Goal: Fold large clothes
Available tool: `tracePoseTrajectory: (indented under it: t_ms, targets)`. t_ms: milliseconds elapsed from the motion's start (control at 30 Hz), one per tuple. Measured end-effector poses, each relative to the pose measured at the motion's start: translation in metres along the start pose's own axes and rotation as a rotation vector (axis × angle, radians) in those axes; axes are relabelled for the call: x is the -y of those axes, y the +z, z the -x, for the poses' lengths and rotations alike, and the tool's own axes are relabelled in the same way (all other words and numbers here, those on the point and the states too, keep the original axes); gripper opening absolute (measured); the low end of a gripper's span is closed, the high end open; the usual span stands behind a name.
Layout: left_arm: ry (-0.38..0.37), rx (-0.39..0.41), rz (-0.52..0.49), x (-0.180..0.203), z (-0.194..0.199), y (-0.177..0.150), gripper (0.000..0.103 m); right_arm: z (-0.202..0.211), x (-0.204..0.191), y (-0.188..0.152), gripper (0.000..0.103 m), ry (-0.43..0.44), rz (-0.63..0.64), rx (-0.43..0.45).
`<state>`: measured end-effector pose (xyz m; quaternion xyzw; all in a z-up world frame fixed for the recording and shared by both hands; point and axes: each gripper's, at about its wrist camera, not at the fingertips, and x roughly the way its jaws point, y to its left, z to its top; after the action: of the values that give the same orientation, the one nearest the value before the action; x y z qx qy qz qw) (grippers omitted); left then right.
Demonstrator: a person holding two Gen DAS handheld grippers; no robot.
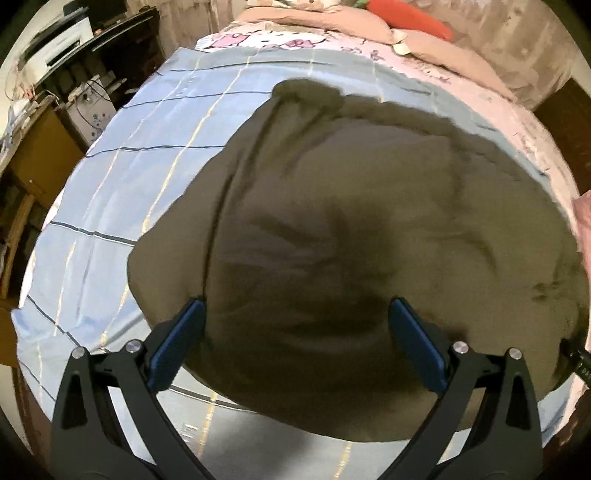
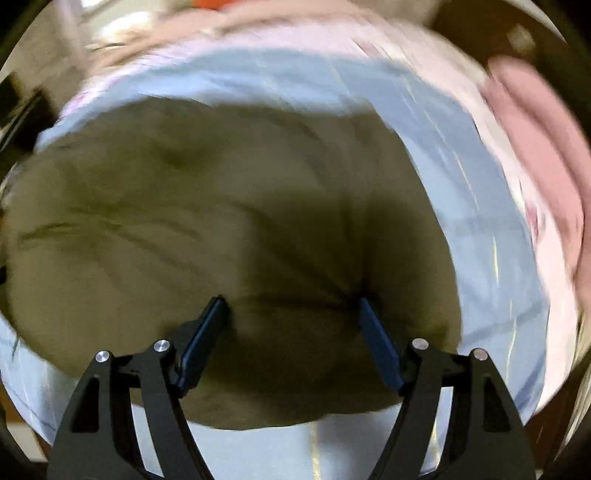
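Observation:
A large olive-brown garment [image 1: 369,221] lies spread and wrinkled on a light blue checked sheet [image 1: 129,166] on a bed. My left gripper [image 1: 297,306] is open, its blue-padded fingers wide apart over the garment's near left part, holding nothing. In the right wrist view the same garment [image 2: 184,221] fills the middle, blurred by motion. My right gripper [image 2: 293,301] is open over the garment's near right part, with creases gathering at its right fingertip [image 2: 364,302].
Pink patterned bedding [image 1: 443,74] and a red plush carrot [image 1: 413,14] lie at the head of the bed. A dark desk with a printer [image 1: 55,40] stands left of the bed. A pink pillow [image 2: 535,147] lies at the right edge.

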<state>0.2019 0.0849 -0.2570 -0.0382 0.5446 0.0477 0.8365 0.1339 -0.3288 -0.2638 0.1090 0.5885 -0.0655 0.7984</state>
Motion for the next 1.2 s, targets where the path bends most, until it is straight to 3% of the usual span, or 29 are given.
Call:
tracePoseTrajectory:
  t_ms: [67, 133, 200, 267, 300, 433, 567, 700, 800, 1033, 1200]
  targets:
    - [0.009, -0.015, 0.001, -0.001, -0.003, 0.000, 0.101, 0.002, 0.006, -0.001, 0.075, 0.021, -0.040, -0.005]
    - [0.004, -0.013, 0.039, -0.004, 0.007, -0.001, 0.101, 0.022, 0.000, -0.005, 0.076, -0.012, -0.064, 0.032]
    - [-0.076, 0.012, 0.092, -0.004, 0.032, -0.001, 0.101, 0.063, -0.021, -0.020, 0.077, -0.034, -0.042, 0.164]
    - [-0.140, 0.053, 0.102, 0.001, 0.058, -0.002, 0.101, 0.099, -0.051, -0.037, 0.090, -0.016, 0.008, 0.292]
    - [-0.152, 0.089, 0.089, 0.007, 0.075, -0.005, 0.101, 0.111, -0.062, -0.045, 0.096, 0.007, 0.022, 0.327]
    - [-0.148, 0.207, -0.022, 0.036, 0.123, -0.028, 0.101, 0.144, -0.099, -0.078, 0.099, 0.056, 0.059, 0.384]
    - [-0.122, 0.288, -0.149, 0.066, 0.158, -0.062, 0.101, 0.172, -0.112, -0.101, 0.102, 0.013, 0.053, 0.484]
    - [-0.061, 0.411, -0.242, 0.084, 0.186, -0.091, 0.101, 0.188, -0.112, -0.103, 0.102, -0.056, 0.065, 0.550]
    - [-0.030, 0.478, -0.253, 0.092, 0.204, -0.105, 0.101, 0.187, -0.107, -0.110, 0.102, -0.027, 0.055, 0.561]
    - [-0.049, 0.627, -0.221, 0.084, 0.230, -0.123, 0.101, 0.170, -0.119, -0.113, 0.102, -0.009, 0.089, 0.490]
    - [-0.055, 0.642, -0.226, 0.085, 0.234, -0.127, 0.101, 0.170, -0.132, -0.119, 0.102, -0.034, 0.138, 0.515]
